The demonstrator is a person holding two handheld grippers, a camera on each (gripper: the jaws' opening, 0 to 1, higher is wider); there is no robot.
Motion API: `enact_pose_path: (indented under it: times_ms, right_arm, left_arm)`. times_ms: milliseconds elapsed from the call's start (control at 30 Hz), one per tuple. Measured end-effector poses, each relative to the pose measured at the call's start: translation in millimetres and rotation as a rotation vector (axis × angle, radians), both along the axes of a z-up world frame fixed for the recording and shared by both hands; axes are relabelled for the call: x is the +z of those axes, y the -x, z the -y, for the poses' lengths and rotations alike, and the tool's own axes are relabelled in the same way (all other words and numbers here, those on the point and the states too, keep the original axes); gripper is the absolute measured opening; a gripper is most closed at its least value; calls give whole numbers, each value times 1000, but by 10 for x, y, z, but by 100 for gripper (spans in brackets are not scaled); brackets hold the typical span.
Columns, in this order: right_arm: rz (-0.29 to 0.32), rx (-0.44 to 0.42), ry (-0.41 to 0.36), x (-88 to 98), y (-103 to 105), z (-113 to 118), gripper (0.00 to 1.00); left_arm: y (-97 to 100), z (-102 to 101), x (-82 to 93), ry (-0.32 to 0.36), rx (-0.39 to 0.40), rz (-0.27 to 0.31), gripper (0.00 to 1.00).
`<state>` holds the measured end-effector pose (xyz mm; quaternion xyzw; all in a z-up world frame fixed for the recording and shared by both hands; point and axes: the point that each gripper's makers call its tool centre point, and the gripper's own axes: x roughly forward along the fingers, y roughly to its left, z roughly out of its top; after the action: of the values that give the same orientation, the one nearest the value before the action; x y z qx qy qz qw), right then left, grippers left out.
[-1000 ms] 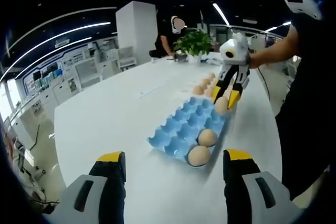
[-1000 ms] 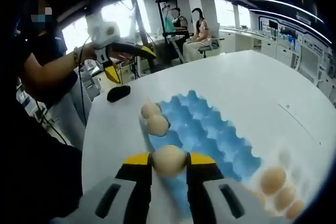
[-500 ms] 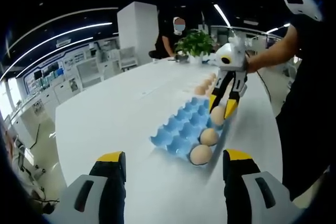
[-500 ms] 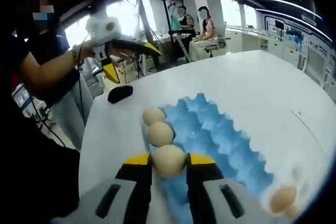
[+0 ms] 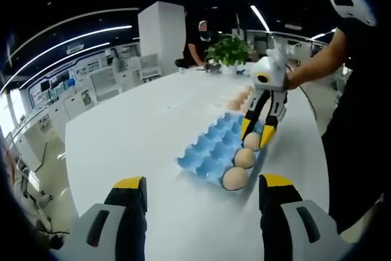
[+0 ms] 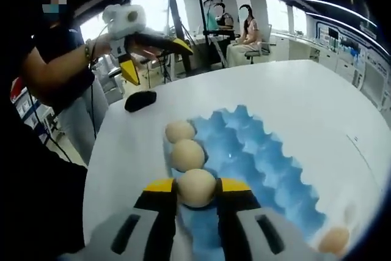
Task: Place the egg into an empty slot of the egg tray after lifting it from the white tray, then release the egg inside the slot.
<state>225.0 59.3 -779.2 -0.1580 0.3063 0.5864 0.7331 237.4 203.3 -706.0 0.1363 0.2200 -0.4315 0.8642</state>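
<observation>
Egg tray [image 5: 214,148] on table [image 5: 134,132], two eggs [image 6: 183,145] in its edge slots, third egg [image 6: 196,187] just beside them

The right gripper [image 6: 196,189] points steeply down from an outstretched arm [image 5: 317,62], jaws closed on an egg [image 6: 196,187]. The left gripper [image 5: 198,191] is held level in a hand [image 6: 142,46], jaws spread wide with nothing between them.

Around you, white desk [image 5: 140,132], dark ceiling with light strips [image 5: 67,32], white pillar [image 5: 160,32], potted plant [image 5: 229,50], bright windows [image 6: 153,7]
</observation>
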Motion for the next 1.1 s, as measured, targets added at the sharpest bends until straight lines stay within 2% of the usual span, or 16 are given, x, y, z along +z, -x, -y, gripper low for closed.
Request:
enact_pose_path:
  times_ms: [67, 133, 167, 200, 267, 367, 400, 467, 667, 800, 867, 933, 967, 1033, 1067, 1100]
  right_arm:
    - [19, 8, 2, -6, 2, -3, 25]
    - [63, 33, 10, -15, -10, -3, 26]
    - [115, 71, 18, -26, -7, -6, 26]
    - [136, 94, 7, -12, 15, -11, 26]
    - [110, 71, 4, -20, 18, 17, 27]
    - [151, 111, -10, -20, 33, 20, 27]
    - [199, 155, 5, -36, 35, 22, 28]
    - [230, 181, 14, -52, 48, 11, 30]
    - [162, 171, -21, -48, 93, -39, 35]
    - [165, 168, -15, -43, 102, -27, 35]
    - [175, 147, -60, 43, 79, -30, 35]
    - [183, 134, -75, 99, 61, -13, 41]
    - [212, 121, -74, 129, 15, 12, 47]
    - [256, 116, -107, 209, -26, 19, 66]
    - [280, 96, -168, 309, -50, 6, 75]
    - [298, 89, -180, 343, -68, 25, 79]
  left_arm:
    - [0, 8, -1, 1, -2, -1, 75]
    - [-3, 11, -2, 1, -4, -1, 75]
    - [-6, 10, -3, 0, -4, -1, 75]
    - [-10, 9, -2, 0, -3, -1, 75]
    - [-14, 8, -1, 0, -2, 0, 75]
    - [-13, 7, -8, -3, -5, -2, 75]
    - [-13, 10, -8, -4, -6, -2, 75]
    - [-17, 15, -2, -4, -3, 0, 75]
    - [-21, 19, 17, -1, 0, 3, 74]
    - [-21, 15, 26, -1, 4, 5, 74]
    - [-19, 9, 23, -5, 1, 5, 74]
    - [-14, 11, 21, -8, -2, 4, 74]
    - [-15, 11, 23, -8, -2, 4, 74]
    - [-19, 17, 37, -5, 2, 9, 74]
    - [-20, 18, 44, -4, 2, 11, 74]
    - [-20, 19, 49, -4, 3, 13, 74]
